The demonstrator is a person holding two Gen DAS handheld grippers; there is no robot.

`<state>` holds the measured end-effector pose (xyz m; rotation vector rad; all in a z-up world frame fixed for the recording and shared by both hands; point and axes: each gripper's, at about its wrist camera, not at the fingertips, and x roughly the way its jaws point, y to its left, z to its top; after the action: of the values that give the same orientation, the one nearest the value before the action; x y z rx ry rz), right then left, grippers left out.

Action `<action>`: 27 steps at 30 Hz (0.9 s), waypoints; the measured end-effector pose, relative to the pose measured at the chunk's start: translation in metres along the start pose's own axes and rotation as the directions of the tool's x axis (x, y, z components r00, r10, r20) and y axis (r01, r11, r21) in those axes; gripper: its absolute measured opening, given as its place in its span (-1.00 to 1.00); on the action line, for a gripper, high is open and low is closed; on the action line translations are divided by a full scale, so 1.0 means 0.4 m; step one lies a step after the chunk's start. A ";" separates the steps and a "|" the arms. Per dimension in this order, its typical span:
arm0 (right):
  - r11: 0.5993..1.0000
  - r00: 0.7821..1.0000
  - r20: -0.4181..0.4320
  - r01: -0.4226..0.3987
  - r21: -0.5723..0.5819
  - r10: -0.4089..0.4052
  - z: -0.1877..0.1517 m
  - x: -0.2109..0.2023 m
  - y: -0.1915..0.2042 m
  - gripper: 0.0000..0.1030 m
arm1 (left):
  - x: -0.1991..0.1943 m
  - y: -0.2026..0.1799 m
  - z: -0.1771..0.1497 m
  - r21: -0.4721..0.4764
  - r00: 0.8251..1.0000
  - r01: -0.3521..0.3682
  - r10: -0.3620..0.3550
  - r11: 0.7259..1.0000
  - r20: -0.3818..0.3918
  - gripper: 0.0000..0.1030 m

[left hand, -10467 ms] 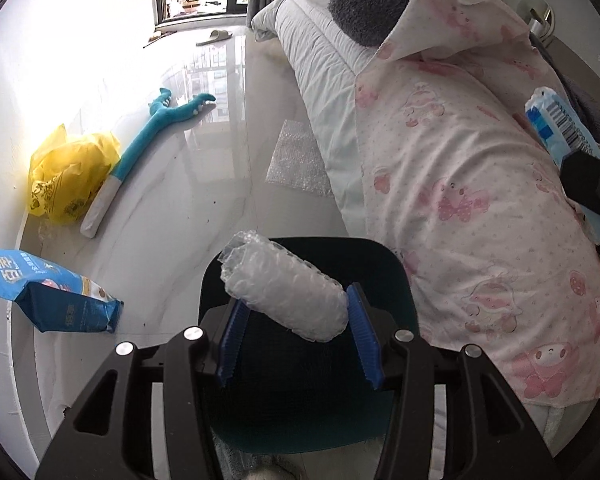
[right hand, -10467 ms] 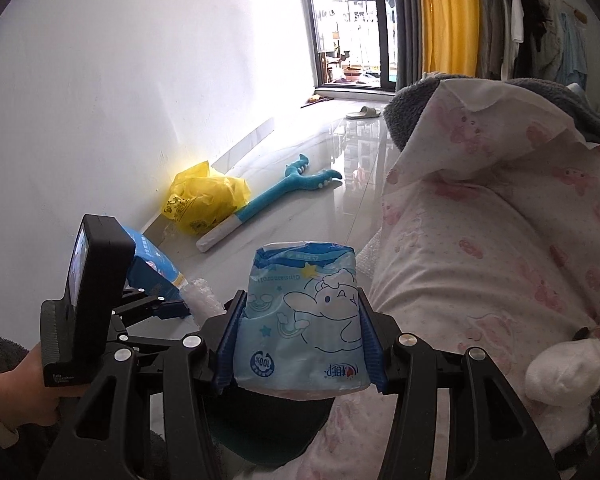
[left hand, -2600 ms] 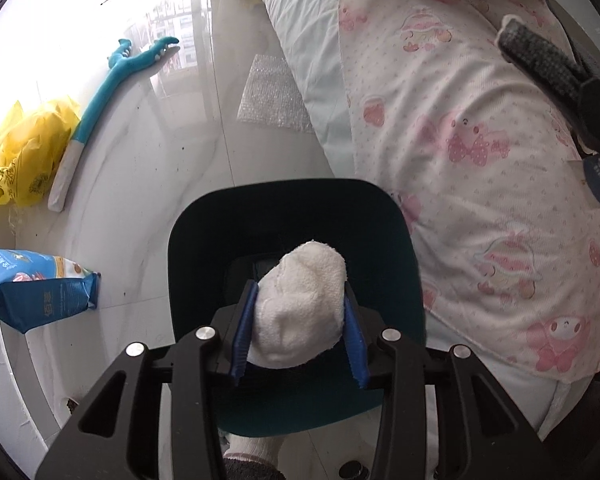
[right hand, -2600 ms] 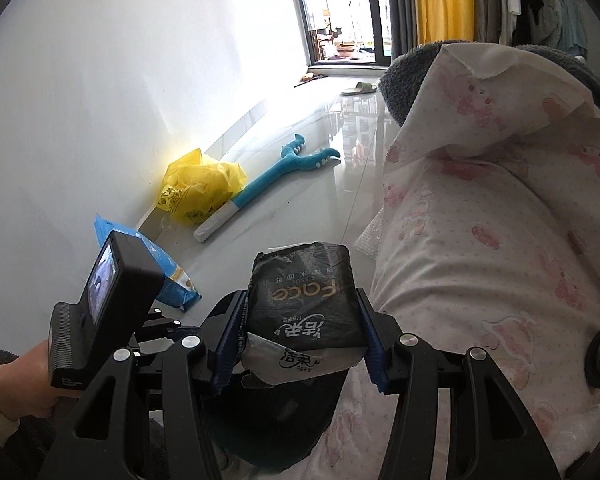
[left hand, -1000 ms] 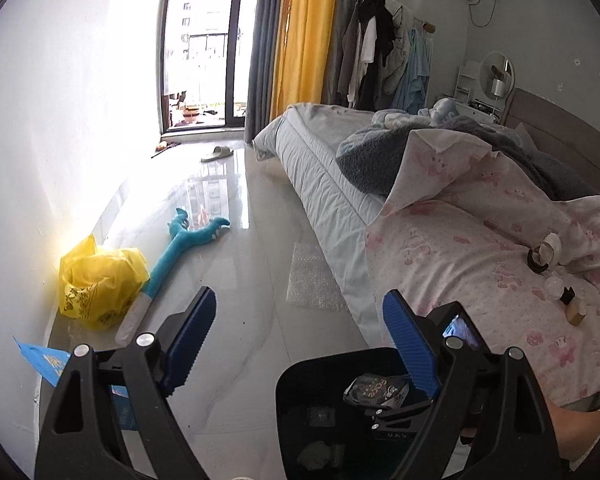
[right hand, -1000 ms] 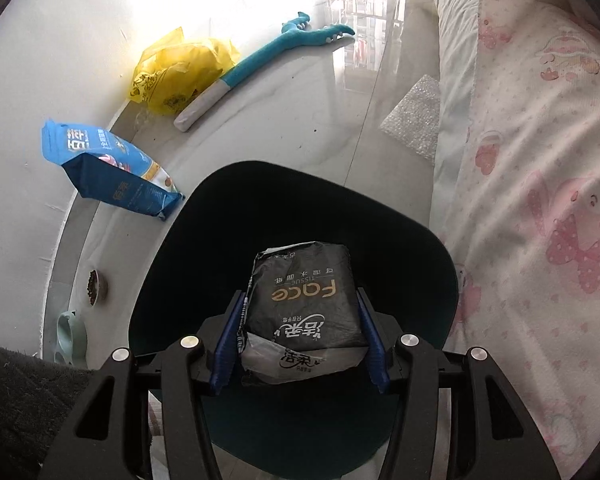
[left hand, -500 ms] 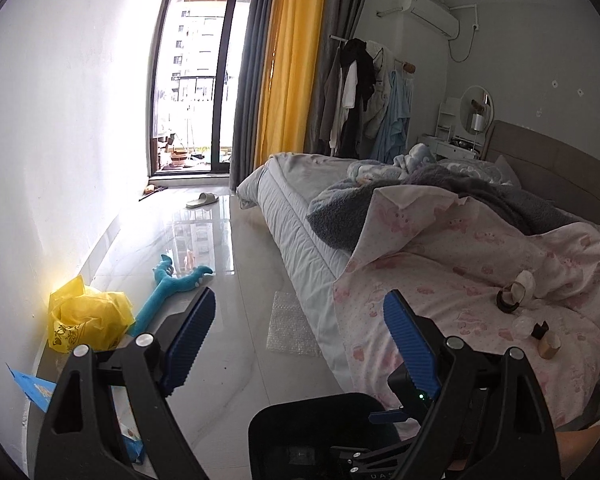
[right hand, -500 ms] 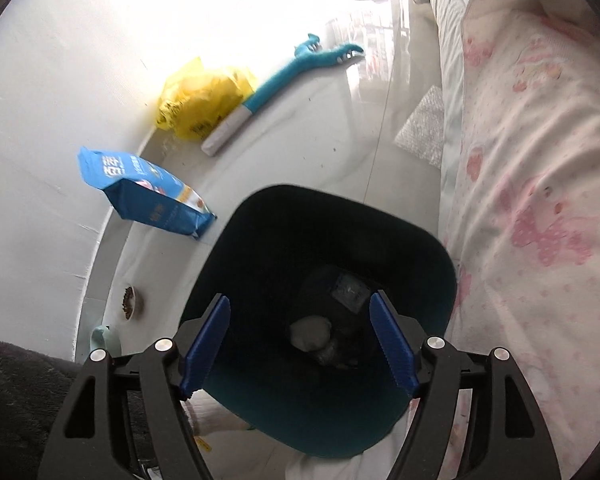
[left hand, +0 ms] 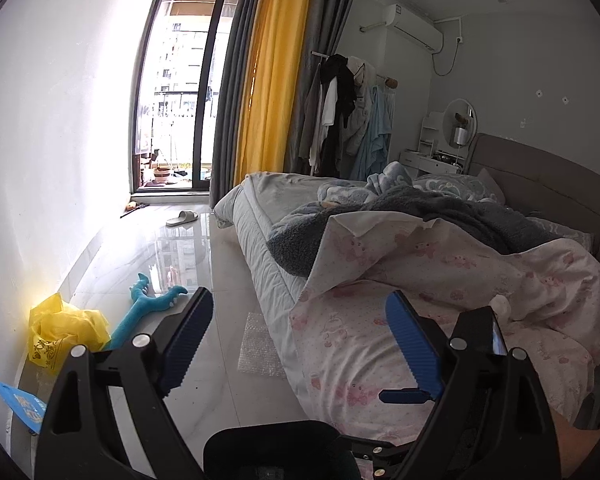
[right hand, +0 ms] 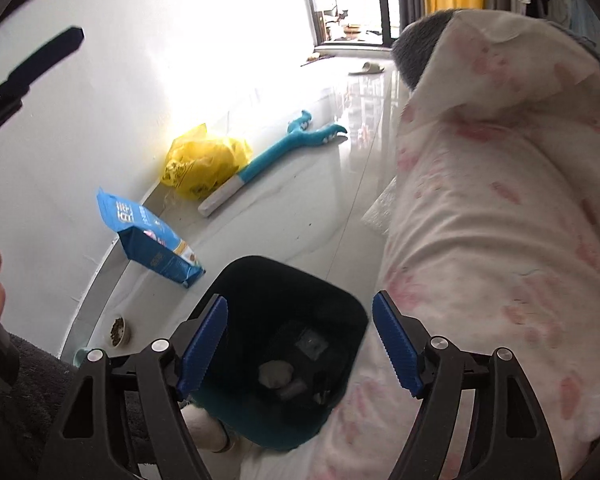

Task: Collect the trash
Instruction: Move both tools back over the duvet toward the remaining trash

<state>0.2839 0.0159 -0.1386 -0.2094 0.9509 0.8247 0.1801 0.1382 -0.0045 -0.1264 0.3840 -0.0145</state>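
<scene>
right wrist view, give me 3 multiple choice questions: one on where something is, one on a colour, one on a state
1. Where does the blue bag lie?
A. on the bed
B. on the floor by the wall
C. in the bin

2. What colour is the plastic bag by the wall?
A. yellow
B. red
C. black

3. How is the right gripper?
A. shut on a packet
B. shut on nothing
C. open and empty

Answers:
1 B, it rests on the tiles at the wall's foot, apart from the bin.
2 A, it is bright yellow.
3 C, the blue pads stand wide apart with only the bin seen between them.
</scene>
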 end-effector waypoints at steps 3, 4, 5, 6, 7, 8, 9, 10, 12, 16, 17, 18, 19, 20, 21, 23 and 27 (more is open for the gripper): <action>1.000 0.999 0.024 0.022 0.003 -0.022 -0.005 -0.035 -0.034 0.48 | 0.010 -0.027 0.003 -0.001 1.000 0.011 -0.012 1.000 -0.003 0.75; 1.000 0.999 0.029 0.030 0.003 -0.030 -0.007 -0.045 -0.042 0.48 | 0.015 -0.039 0.005 0.001 1.000 0.017 -0.017 1.000 -0.003 0.75; 0.999 0.999 0.036 0.039 0.003 -0.039 -0.009 -0.057 -0.054 0.48 | 0.019 -0.047 0.004 0.000 1.000 0.022 -0.022 1.000 -0.004 0.75; 0.999 0.998 0.042 0.048 0.003 -0.049 -0.011 -0.068 -0.063 0.48 | 0.025 -0.057 0.004 -0.001 1.000 0.028 -0.028 1.000 -0.005 0.75; 0.998 0.997 0.051 0.061 0.002 -0.061 -0.015 -0.082 -0.074 0.48 | 0.031 -0.063 0.003 -0.002 0.999 0.032 -0.032 0.999 -0.007 0.75; 0.997 0.996 0.058 0.073 0.001 -0.073 -0.017 -0.092 -0.084 0.48 | 0.035 -0.073 0.001 -0.002 0.999 0.037 -0.037 0.999 -0.010 0.75; 0.996 0.994 0.066 0.088 0.000 -0.087 -0.020 -0.105 -0.095 0.48 | 0.041 -0.081 -0.002 0.000 0.999 0.040 -0.040 0.999 -0.013 0.75; 0.994 0.992 0.074 0.106 -0.002 -0.106 -0.023 -0.117 -0.106 0.48 | 0.045 -0.088 -0.005 0.004 0.999 0.041 -0.041 0.999 -0.016 0.75; 0.990 0.986 0.088 0.143 -0.006 -0.142 -0.031 -0.140 -0.132 0.49 | 0.057 -0.104 -0.011 0.008 0.998 0.050 -0.049 0.999 -0.027 0.75; 0.985 0.980 0.101 0.171 0.033 -0.174 -0.048 -0.179 -0.190 0.50 | 0.081 -0.137 -0.022 0.023 0.997 0.068 -0.067 0.997 -0.046 0.75; 0.984 0.979 0.103 0.173 0.041 -0.177 -0.052 -0.192 -0.204 0.50 | 0.087 -0.145 -0.025 0.028 0.996 0.073 -0.071 0.997 -0.050 0.75; 0.983 0.978 0.106 0.177 0.050 -0.181 -0.059 -0.204 -0.221 0.50 | 0.091 -0.152 -0.028 0.032 0.996 0.074 -0.072 0.997 -0.053 0.75; 0.981 0.976 0.108 0.183 0.058 -0.189 -0.063 -0.213 -0.227 0.50 | 0.098 -0.161 -0.030 0.037 0.996 0.076 -0.074 0.996 -0.058 0.75; 0.979 0.974 0.109 0.193 0.068 -0.199 -0.068 -0.224 -0.241 0.50 | 0.102 -0.166 -0.031 0.035 0.995 0.081 -0.078 0.996 -0.060 0.75; 0.977 0.972 0.110 0.198 0.078 -0.206 -0.072 -0.233 -0.252 0.50 | 0.106 -0.173 -0.033 0.033 0.994 0.087 -0.085 0.996 -0.063 0.75; 0.975 0.971 0.111 0.202 0.094 -0.212 -0.078 -0.251 -0.271 0.50 | 0.113 -0.186 -0.037 0.036 0.994 0.093 -0.091 0.995 -0.067 0.75; 0.968 0.970 0.092 0.211 0.134 -0.224 -0.094 -0.266 -0.313 0.50 | 0.128 -0.216 -0.047 0.048 0.991 0.110 -0.106 0.993 -0.082 0.75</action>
<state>0.3153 -0.1453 -0.0999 -0.1585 0.8583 0.5669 0.2214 0.0481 -0.0301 -0.0949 0.4552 -0.1371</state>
